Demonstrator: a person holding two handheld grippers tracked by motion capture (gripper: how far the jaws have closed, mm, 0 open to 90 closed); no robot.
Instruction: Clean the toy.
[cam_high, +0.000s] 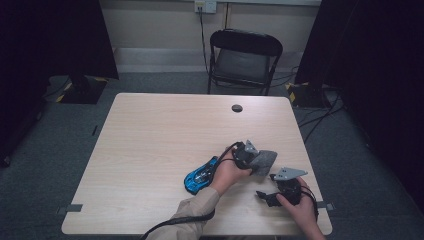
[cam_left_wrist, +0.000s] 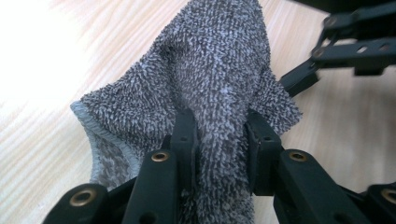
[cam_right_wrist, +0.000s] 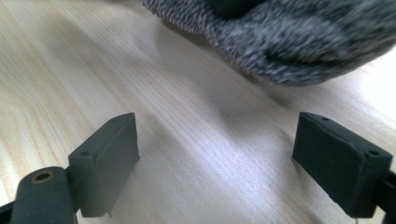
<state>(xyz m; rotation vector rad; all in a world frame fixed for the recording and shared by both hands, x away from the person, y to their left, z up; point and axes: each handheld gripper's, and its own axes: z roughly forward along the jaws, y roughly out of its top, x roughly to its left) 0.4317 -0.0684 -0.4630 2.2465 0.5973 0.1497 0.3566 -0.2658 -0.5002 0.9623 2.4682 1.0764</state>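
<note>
Table, pale wood, carries everything; both tongs work over its near-right part. Black folding chair stands well beyond the tongs, past the table's far edge.

Blue toy car lies on the table just left of the left hand, nose angled toward the near edge, apart from the cloth.

Grey terry cloth: clamped in the left gripper, bunched btwn its two black pads, w/ the rest fanning out ahead of the tips and draping down to the wood. Hemmed corner hangs to the left of the pads in the left gripper view. In the high view the cloth sits at the front of the left gripper, just beyond and left of the right gripper.

Right gripper: released, pads spread wide, bare wood btwn them, nothing gripped. It rests low over the table near the near-right edge, held by the right hand. Cloth edge lies ahead of its tips, near but not touching. Right gripper in the high view is near the left one, not touching.

Small dark round grommet in the tabletop, well beyond both tongs.
</note>
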